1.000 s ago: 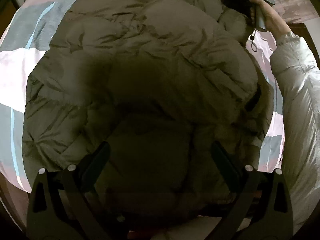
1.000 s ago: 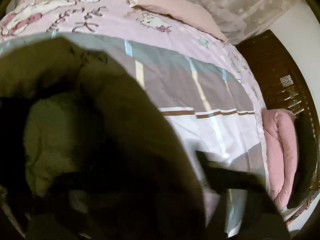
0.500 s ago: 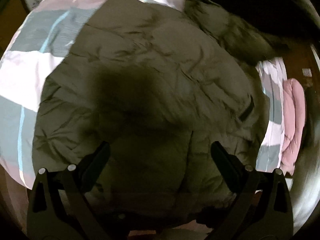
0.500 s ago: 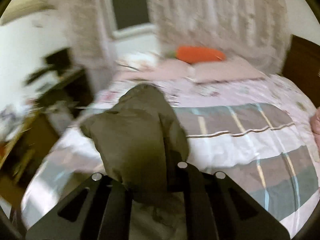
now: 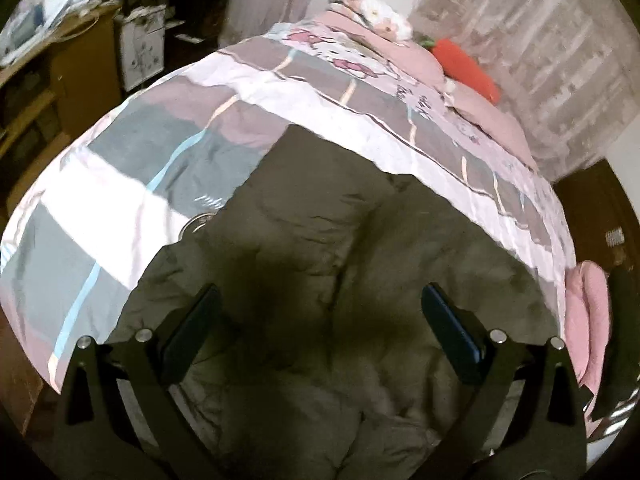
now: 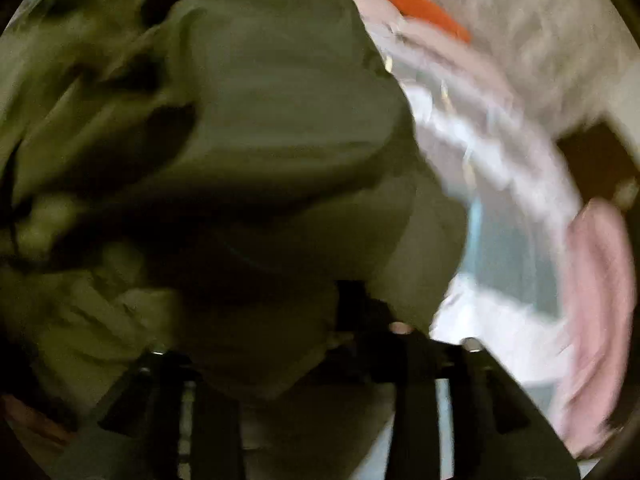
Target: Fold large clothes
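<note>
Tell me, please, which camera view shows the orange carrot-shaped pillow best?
The left wrist view: the orange pillow lies sharp and whole at the head of the bed, green top included. The right wrist view shows only a blurred orange streak, partly hidden by the olive jacket.

Motion blur smears the olive jacket throughout.

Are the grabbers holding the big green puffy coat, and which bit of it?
The left gripper is open above the olive puffy coat, holding nothing. The right gripper is opening with a fold of coat between its fingers; which part is too blurred to tell.
</note>
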